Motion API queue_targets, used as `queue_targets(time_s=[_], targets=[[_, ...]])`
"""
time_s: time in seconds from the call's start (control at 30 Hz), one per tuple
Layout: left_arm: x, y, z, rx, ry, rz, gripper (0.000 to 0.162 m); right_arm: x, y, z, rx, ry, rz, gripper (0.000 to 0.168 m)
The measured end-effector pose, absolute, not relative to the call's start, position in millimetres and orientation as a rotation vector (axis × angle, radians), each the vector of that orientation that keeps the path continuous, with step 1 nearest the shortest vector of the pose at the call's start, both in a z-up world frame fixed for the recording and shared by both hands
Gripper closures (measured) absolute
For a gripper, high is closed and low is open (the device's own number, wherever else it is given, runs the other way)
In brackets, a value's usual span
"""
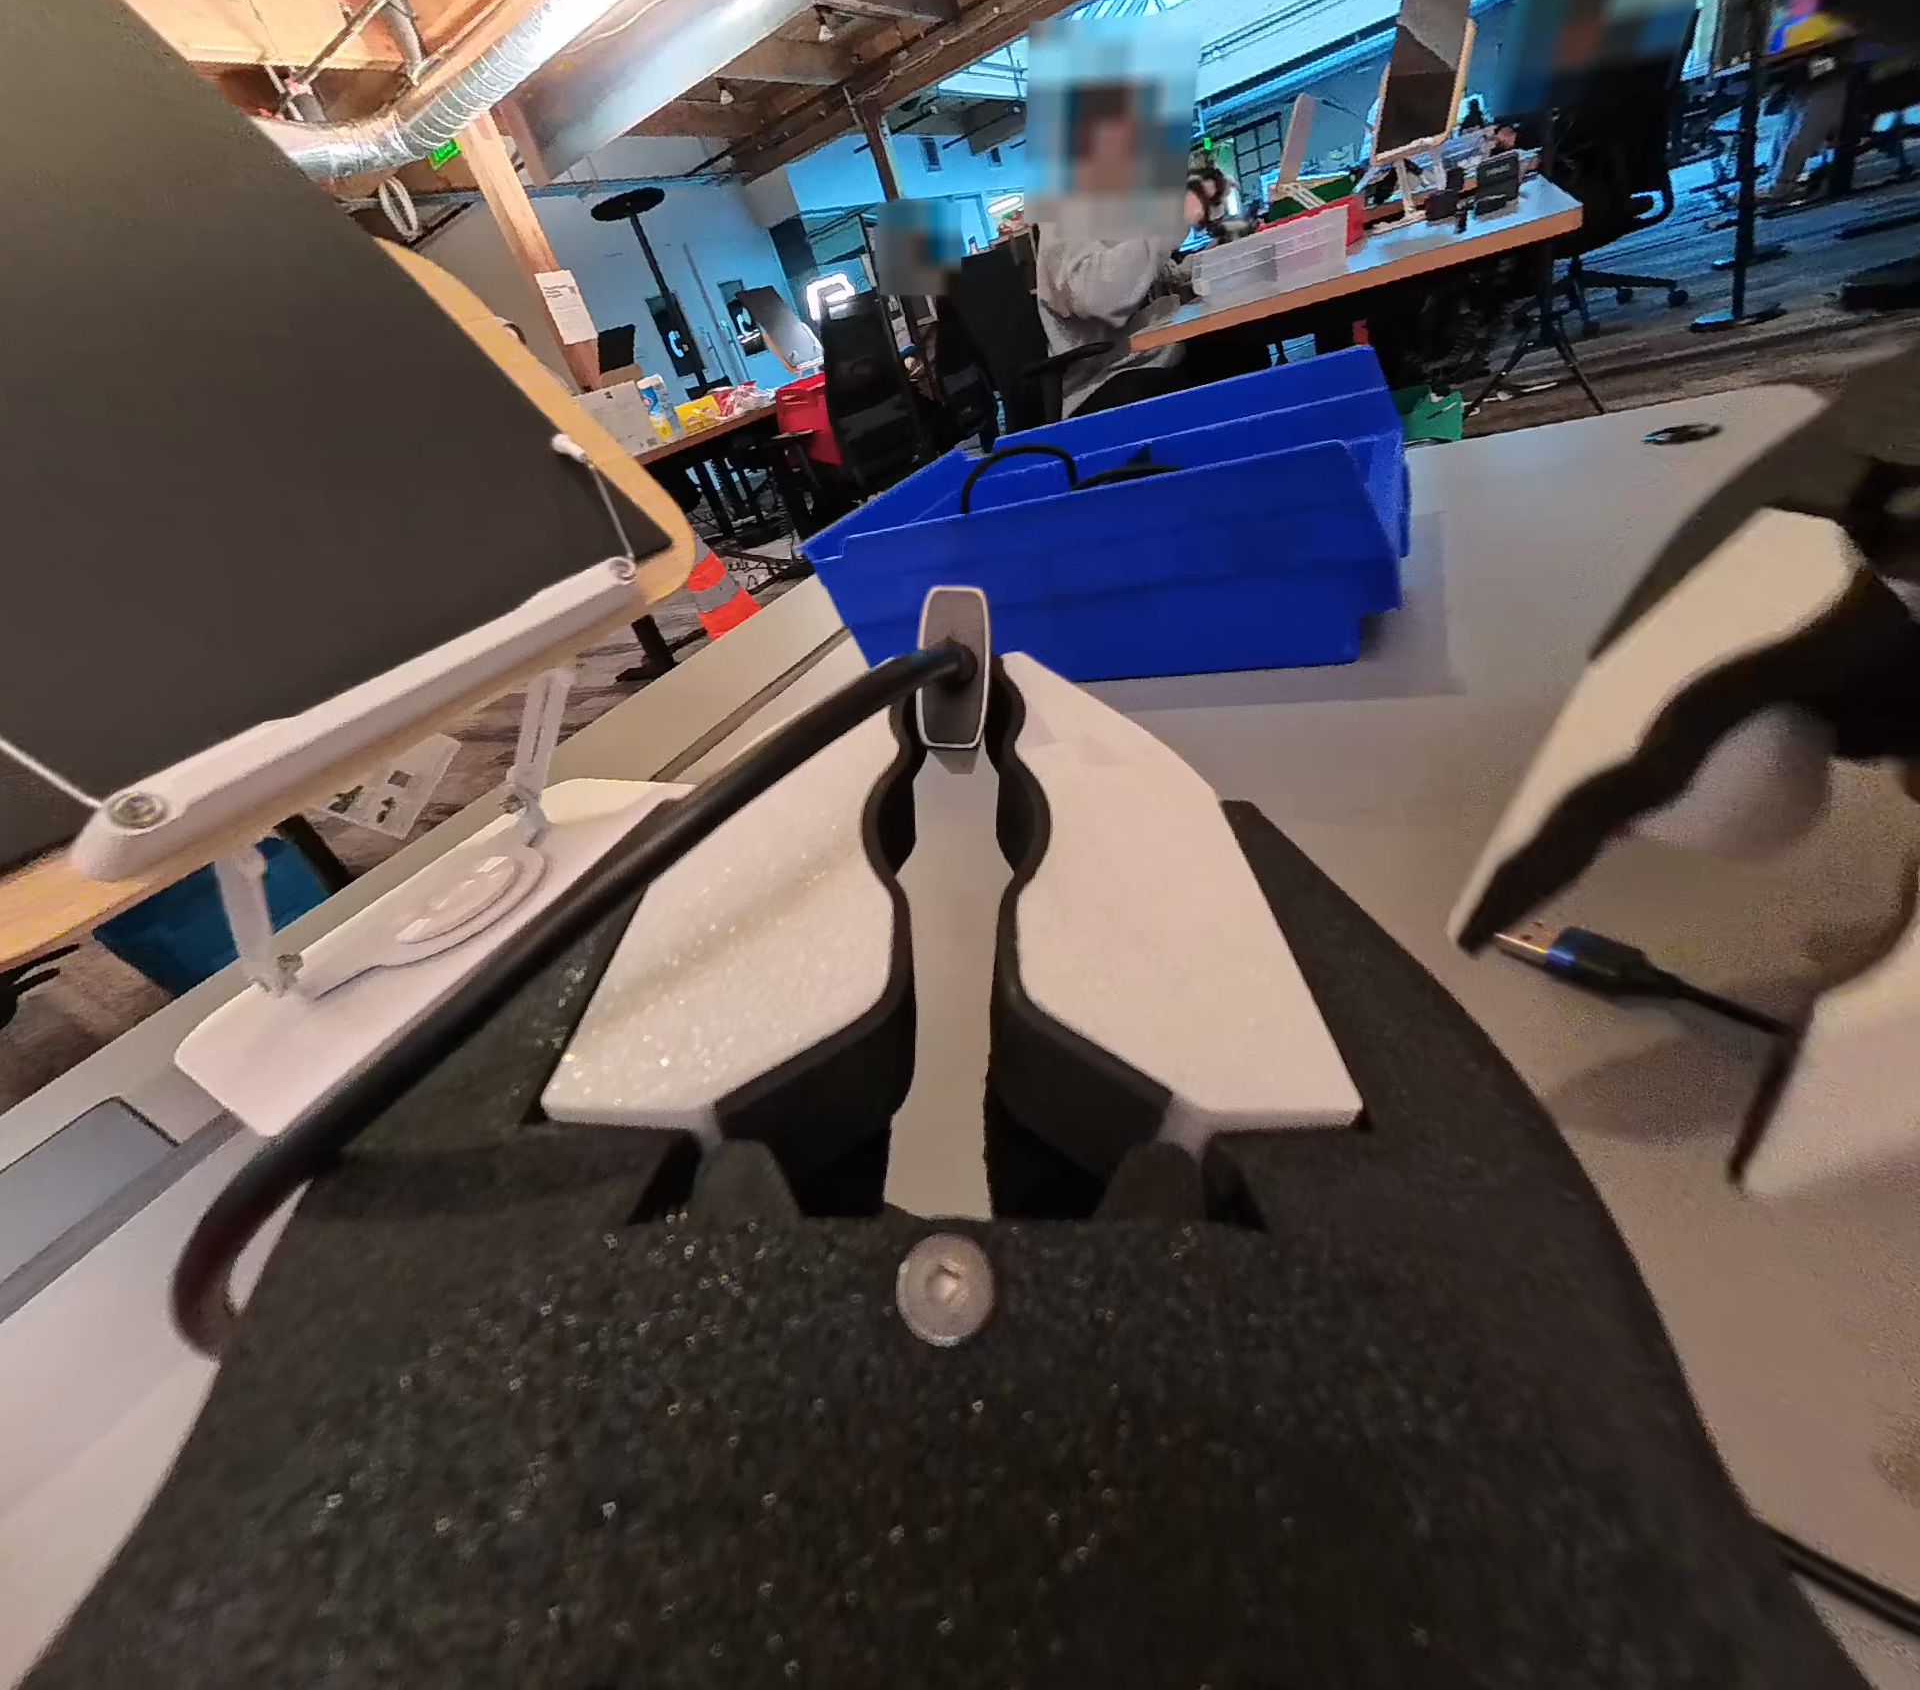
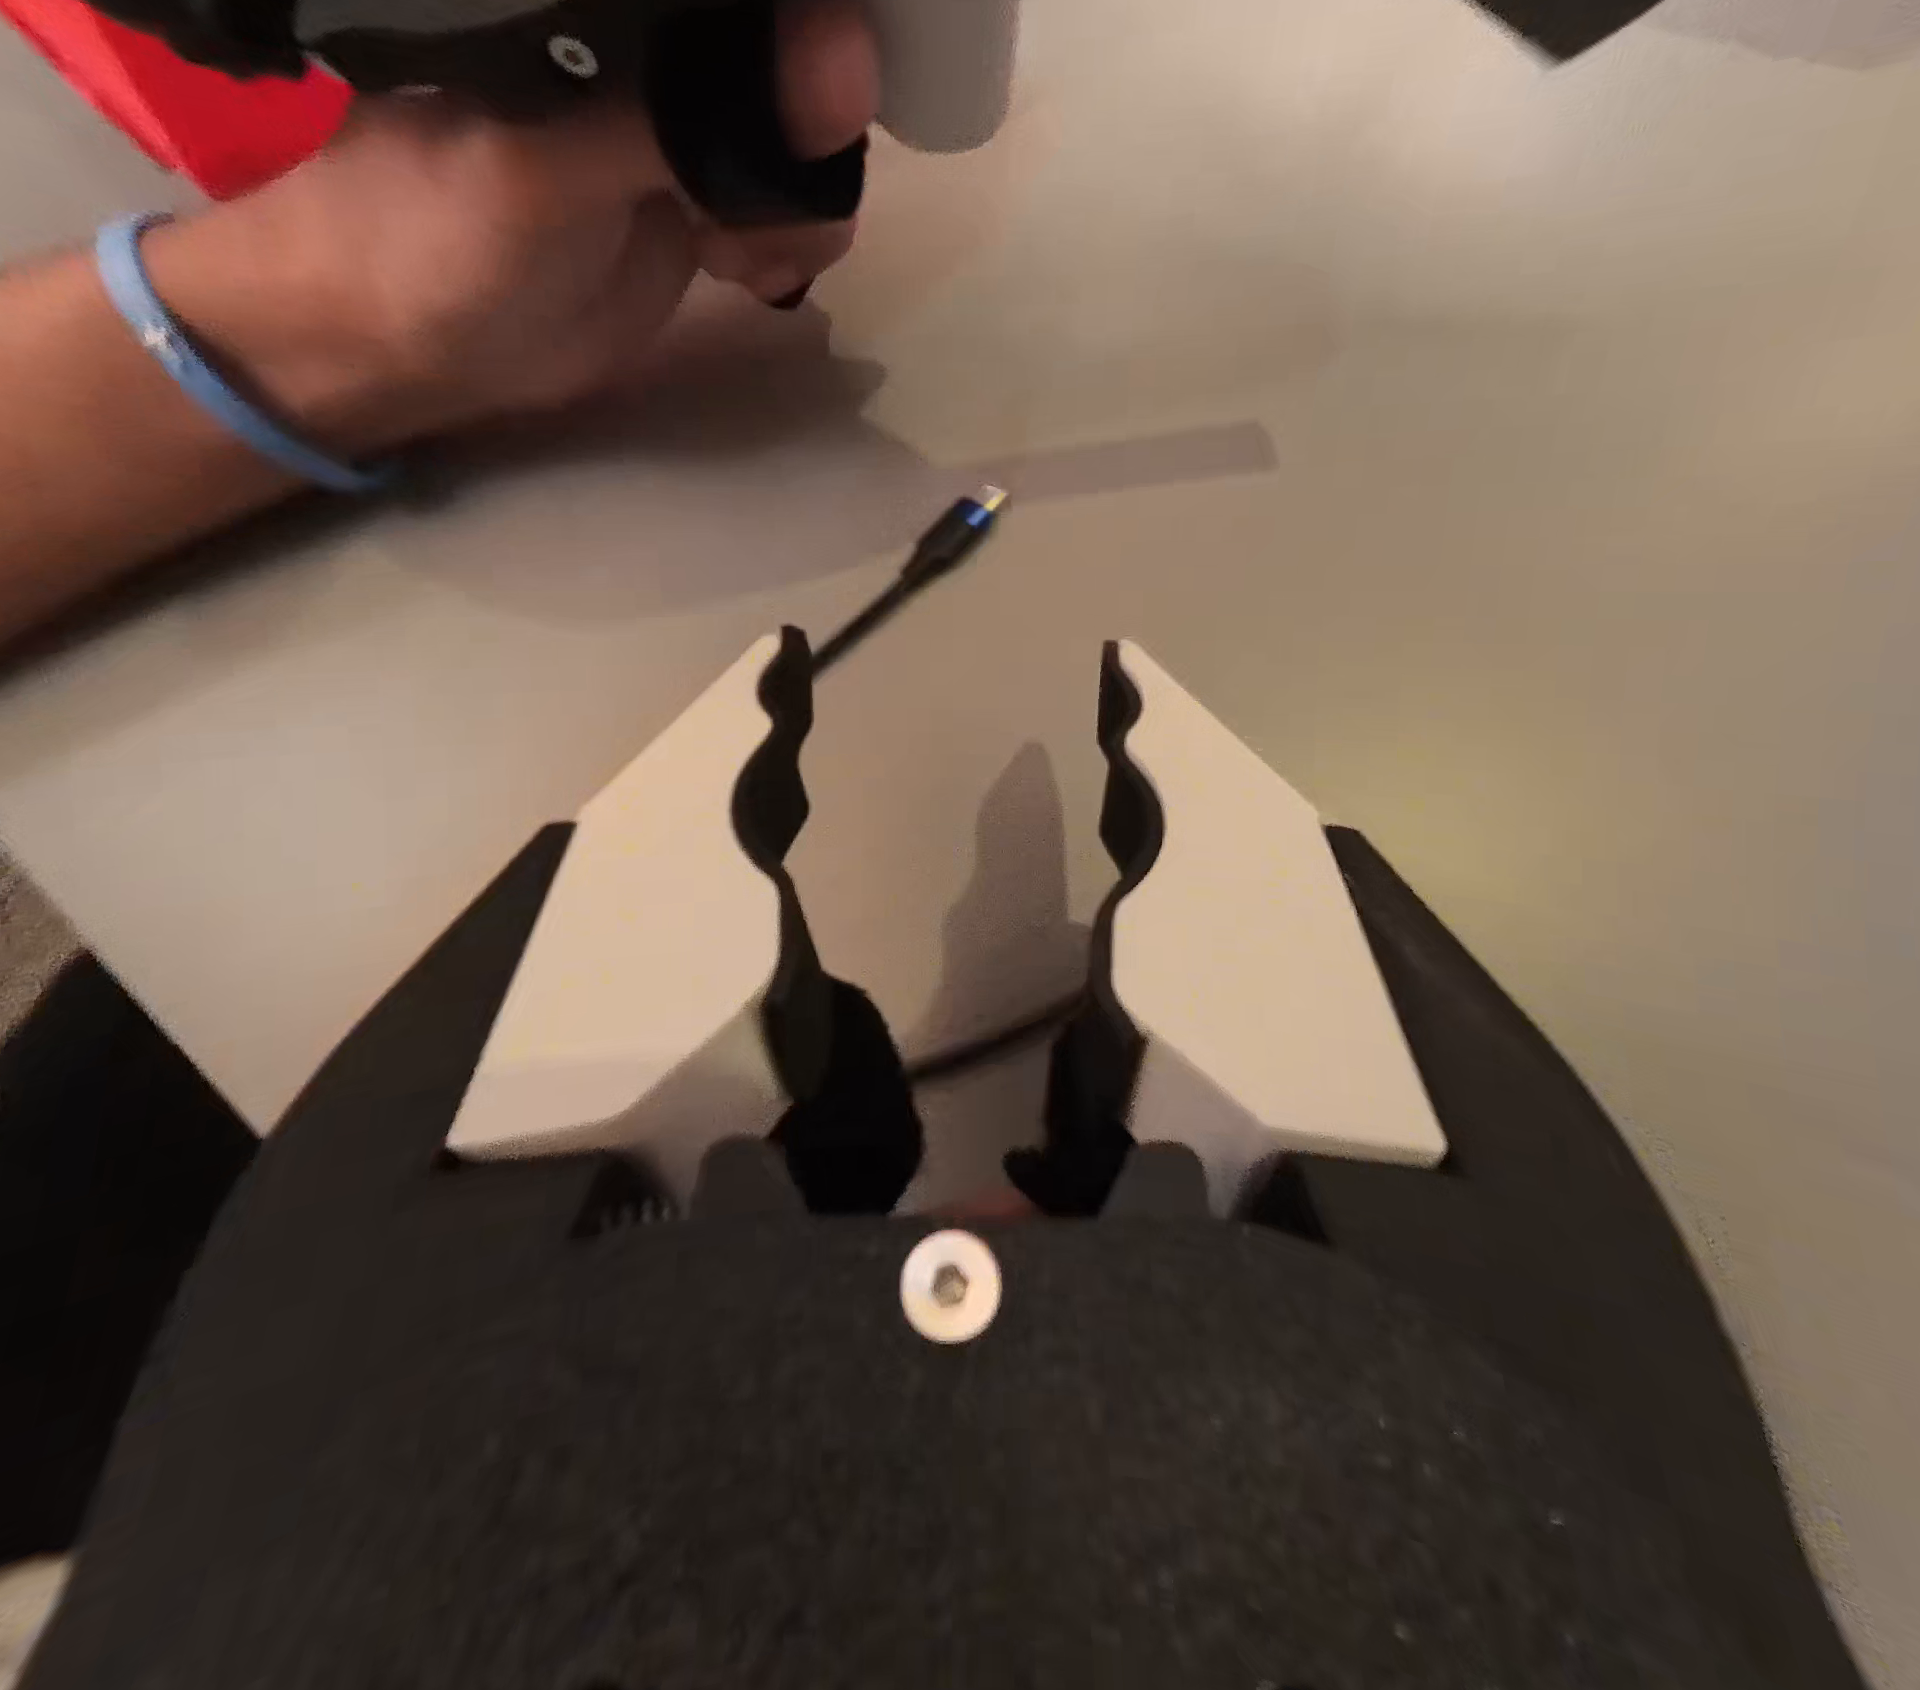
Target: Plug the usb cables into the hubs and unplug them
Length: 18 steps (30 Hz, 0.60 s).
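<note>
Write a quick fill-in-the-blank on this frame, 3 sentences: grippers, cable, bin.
1. The left gripper is shut on a small grey plug with a ____ cable coming out of it.
2. The right gripper is ____, above the table just short of a loose connector.
3. The bin beyond the left gripper is ____ in colour.

Missing words: black; open; blue

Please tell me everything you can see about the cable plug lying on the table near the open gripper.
The small cable plug with a silver metal tip and a blue collar continues into a thin black cable. It lies flat on the pale grey table, untouched, just ahead of the open right gripper. The cable runs back under the gripper's left finger. The left wrist view shows it too.
</note>
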State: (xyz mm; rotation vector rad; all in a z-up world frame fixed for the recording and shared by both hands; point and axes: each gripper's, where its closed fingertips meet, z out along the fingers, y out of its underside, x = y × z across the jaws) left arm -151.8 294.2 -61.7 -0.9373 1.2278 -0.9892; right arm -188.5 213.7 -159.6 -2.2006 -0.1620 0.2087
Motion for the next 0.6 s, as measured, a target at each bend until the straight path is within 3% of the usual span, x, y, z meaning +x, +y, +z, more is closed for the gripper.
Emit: queue_targets(time_s=[0.13,0.43,0.6], targets=[[-156.3,305.0,-58.3,-0.951,1.199,-0.974,0.152,-218.5,230.4,-182.1,-2.307,0.02,0.194,0.119],[-161.3,312.5,-52.2,-0.959,1.176,-0.984,0.152,-205.1,246.4,-195.7,-2.347,0.011,-0.114,0.162],[-160.2,310.1,-53.5,-0.948,1.195,-0.965,0.152,-202.3,242.1,-195.2,-2.356,-0.162,-0.105,0.163]])
